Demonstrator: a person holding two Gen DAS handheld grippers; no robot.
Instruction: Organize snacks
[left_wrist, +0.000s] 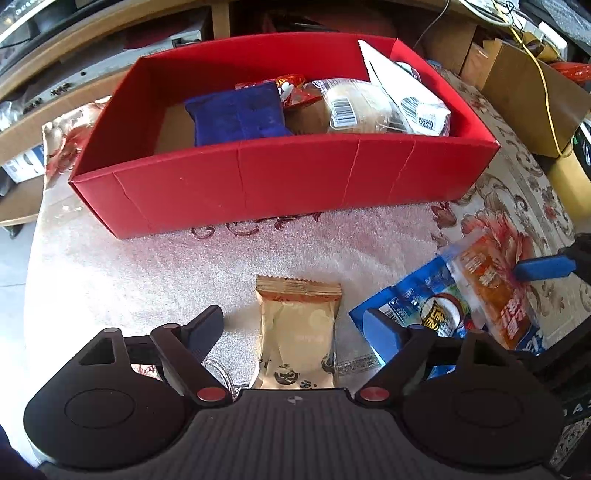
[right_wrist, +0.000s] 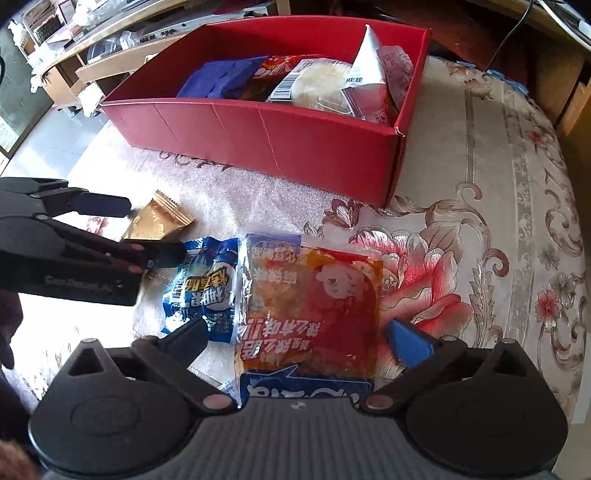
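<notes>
While the left claw (left_wrist: 299, 325) straddles the beige packet (left_wrist: 298, 332) untouched, the right claw (right_wrist: 299, 338) gapes wide.

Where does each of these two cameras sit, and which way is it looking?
Left wrist view: rides on the left tool, looking down past its open fingers at a beige snack packet on the table.
Right wrist view: rides on the right tool, looking down at an orange snack bag between its open fingers; the left tool shows at the left edge.
Both share: the red box of snacks and the blue packet.
</notes>
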